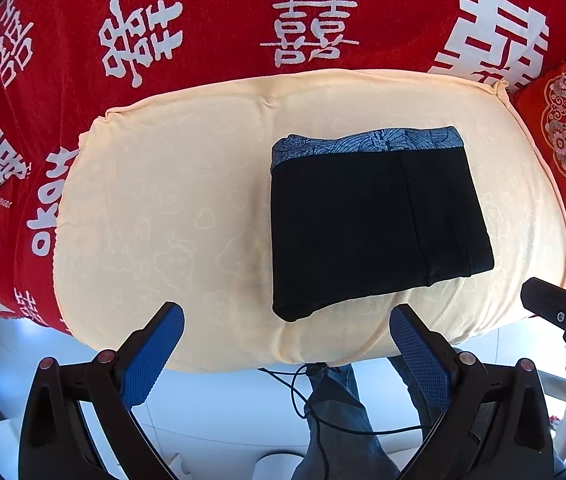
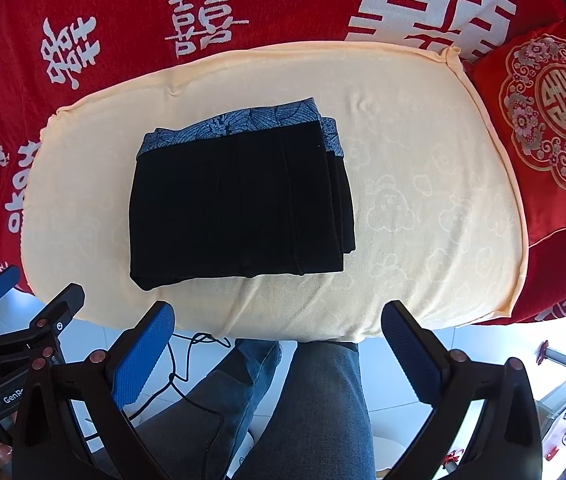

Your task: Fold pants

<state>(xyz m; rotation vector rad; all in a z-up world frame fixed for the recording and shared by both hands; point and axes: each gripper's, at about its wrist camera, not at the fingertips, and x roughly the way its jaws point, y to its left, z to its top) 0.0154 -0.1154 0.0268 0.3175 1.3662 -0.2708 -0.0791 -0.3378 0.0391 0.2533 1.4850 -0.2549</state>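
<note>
The left tool [image 1: 287, 338] is held wide apart and empty, hovering off the near edge of the cream cushion [image 1: 155, 208]. The pants [image 1: 375, 224] are seen ahead and to its right, already folded into a compact black bundle with the patterned waistband [image 1: 367, 146] on the far side. The bundle's long axis is judged to run roughly from near edge to far edge. The right tool [image 2: 279, 330] is likewise spread wide and empty; from it the pants [image 2: 239, 200] lie ahead and slightly left, so it is judged the nearer. Stacked layer edges on the bundle's right side are shown only in the right wrist view. The red bedspread [image 2: 123, 8] lies beneath everything.
</note>
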